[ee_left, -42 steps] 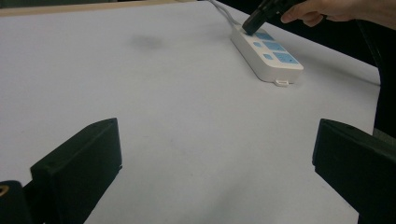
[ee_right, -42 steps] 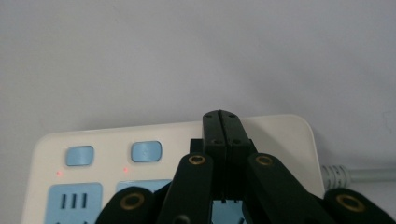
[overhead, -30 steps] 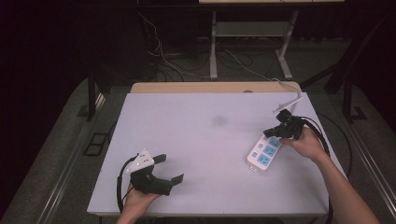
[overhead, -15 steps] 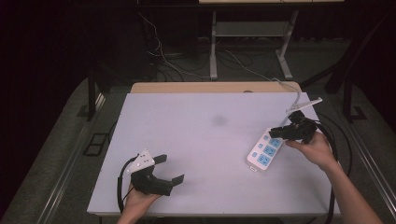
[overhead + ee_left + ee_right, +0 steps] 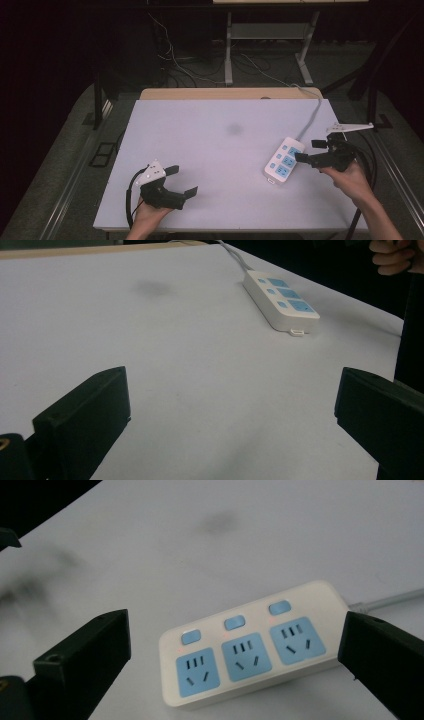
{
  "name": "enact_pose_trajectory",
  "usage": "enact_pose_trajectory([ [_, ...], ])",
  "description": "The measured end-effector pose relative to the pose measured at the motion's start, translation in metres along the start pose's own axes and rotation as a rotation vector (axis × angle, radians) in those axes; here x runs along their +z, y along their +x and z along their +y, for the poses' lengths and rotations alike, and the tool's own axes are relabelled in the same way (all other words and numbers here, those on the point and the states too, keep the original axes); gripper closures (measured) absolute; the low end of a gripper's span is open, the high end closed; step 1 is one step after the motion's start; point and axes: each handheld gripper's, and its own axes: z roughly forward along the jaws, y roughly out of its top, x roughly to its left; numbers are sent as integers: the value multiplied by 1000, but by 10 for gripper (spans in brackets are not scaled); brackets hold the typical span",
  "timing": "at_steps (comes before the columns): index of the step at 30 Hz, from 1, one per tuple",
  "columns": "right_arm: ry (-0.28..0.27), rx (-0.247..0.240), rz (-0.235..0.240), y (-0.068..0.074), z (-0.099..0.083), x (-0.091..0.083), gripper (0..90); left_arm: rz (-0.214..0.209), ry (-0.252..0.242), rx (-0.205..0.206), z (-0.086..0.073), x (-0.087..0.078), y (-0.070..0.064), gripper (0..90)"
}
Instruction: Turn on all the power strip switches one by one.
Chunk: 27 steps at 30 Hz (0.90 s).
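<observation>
right gripper (image 5: 306, 150) over at the table's right edge, jaws spread wide, gripping nothing, tips just beside the strip (image 5: 284, 160) but apart from it. in the right gripper view the same wide jaws either side of the strip (image 5: 250, 650), with the pale table (image 5: 150, 540) beyond. left gripper (image 5: 182, 180) down near the front-left corner, held in a hand (image 5: 147, 217), jaws also wide open and empty, aimed across the table toward the strip (image 5: 281, 299).

no brand, label or lettering readable anywhere on the strip.

long axis running diagonally in the high view, near end toward the front of the table, far end toward the back right, where a grey cord (image 5: 310, 117) leaves it and trails off over the back edge. lying flat, socket face up.

white rounded body, three blue sockets (image 5: 247, 655) in a row, each with a small blue button (image 5: 234, 623) beside it. faint reddish glow by the buttons in the right gripper view. small tab on the near end in the left gripper view.

table (image 5: 210, 150) white, with a dark smudge (image 5: 234, 129) near the middle. right hand (image 5: 350, 177) behind its gripper, off the right edge.
</observation>
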Motion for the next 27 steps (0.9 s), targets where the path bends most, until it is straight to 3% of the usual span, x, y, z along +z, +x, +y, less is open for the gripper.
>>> enact_pose_trajectory([
  [3,-35,18,14,5,-12,-5,5,-1,1,0,0,1,0,0],
  [15,-89,-7,43,28,-59,-3,5,1,7,1,0,1,0,0],
  [22,-89,-31,61,42,-70,1,6,-1,20,-4,-1,2,0,0],
  [27,-95,-30,71,44,-77,5,6,-3,34,-5,-1,4,1,0],
])
